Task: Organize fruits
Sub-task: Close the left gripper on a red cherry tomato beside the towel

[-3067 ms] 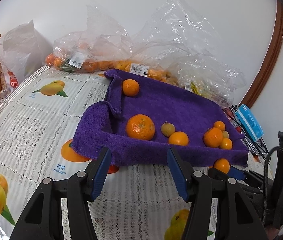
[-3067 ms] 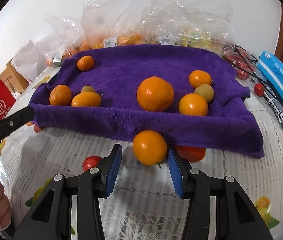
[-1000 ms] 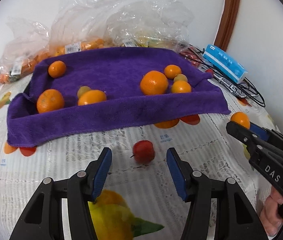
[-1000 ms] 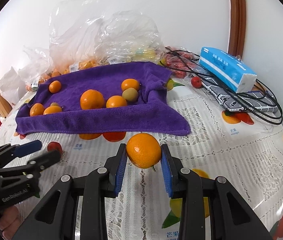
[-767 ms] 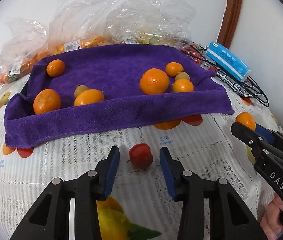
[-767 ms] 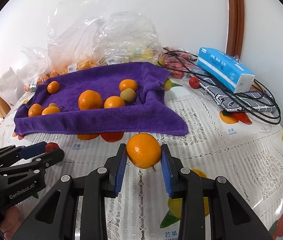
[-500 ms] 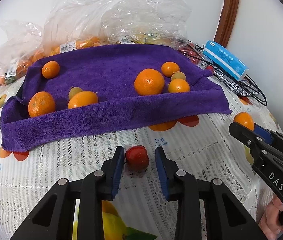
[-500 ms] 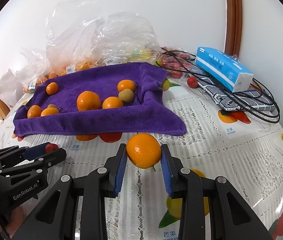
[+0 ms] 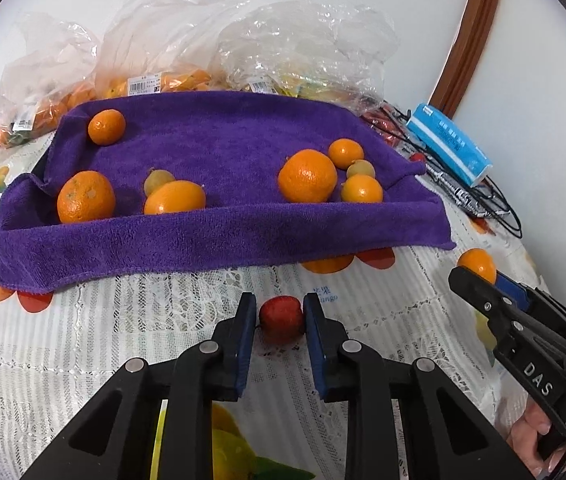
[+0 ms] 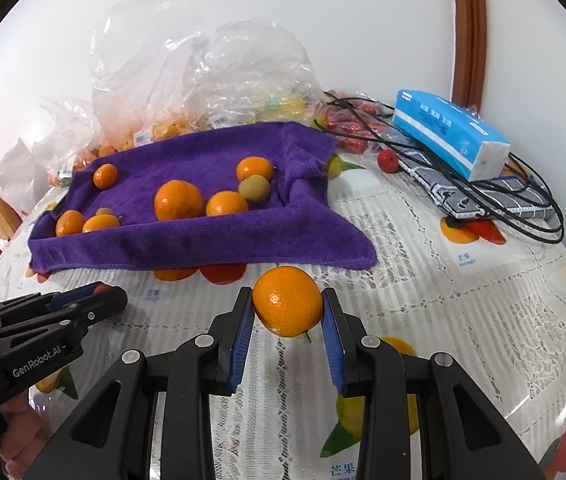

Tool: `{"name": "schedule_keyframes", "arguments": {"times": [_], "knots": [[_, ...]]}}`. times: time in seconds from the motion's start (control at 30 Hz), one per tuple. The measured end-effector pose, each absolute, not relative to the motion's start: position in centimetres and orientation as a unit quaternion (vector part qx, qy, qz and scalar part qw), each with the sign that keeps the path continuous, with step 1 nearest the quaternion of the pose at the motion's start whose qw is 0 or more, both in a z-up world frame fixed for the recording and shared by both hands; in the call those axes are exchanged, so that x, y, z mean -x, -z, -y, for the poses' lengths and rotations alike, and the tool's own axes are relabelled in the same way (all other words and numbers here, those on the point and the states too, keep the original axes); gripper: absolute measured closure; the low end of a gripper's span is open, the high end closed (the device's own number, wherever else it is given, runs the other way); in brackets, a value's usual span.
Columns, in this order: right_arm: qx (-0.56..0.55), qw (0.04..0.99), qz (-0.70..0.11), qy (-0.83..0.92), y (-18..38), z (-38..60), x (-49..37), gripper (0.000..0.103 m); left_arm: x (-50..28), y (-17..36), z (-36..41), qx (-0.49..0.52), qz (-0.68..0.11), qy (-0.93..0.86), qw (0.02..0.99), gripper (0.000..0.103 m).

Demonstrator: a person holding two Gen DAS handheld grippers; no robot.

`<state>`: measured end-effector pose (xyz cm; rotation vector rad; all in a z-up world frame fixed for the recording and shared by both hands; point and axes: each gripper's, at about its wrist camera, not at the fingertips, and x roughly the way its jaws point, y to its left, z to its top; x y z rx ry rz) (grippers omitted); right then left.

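My left gripper (image 9: 279, 320) is shut on a small red fruit (image 9: 281, 314) that rests on the tablecloth just in front of the purple towel (image 9: 219, 236). My right gripper (image 10: 287, 320) is shut on an orange (image 10: 287, 301) and holds it above the table, to the right of the towel's front corner. That orange also shows at the right in the left wrist view (image 9: 477, 265). Several oranges and two small greenish fruits lie on the towel, among them a large orange (image 9: 307, 176).
Clear plastic bags of fruit (image 9: 171, 76) stand behind the towel against the wall. A blue tissue pack (image 10: 451, 134), black cables (image 10: 531, 216) and a loose red fruit (image 10: 387, 160) lie at the right. The table (image 10: 463, 320) has a fruit-print lace cloth.
My left gripper's jaws have closed in on the small red fruit, from wide apart to touching it. My right gripper keeps hold of the orange and has barely moved.
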<state>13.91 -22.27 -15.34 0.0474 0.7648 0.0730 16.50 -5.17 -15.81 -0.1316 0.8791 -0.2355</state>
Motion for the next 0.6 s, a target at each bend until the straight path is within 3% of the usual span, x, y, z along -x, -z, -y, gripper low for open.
{"name": "schedule_keyframes", "arguments": {"times": [0.6], "knots": [[-0.034, 0.931, -0.357, -0.072, 15.0, 21.9, -13.5, 0.07, -16.1, 15.9, 5.7, 0.039, -0.432, 0.118, 0.893, 0.079]]}}
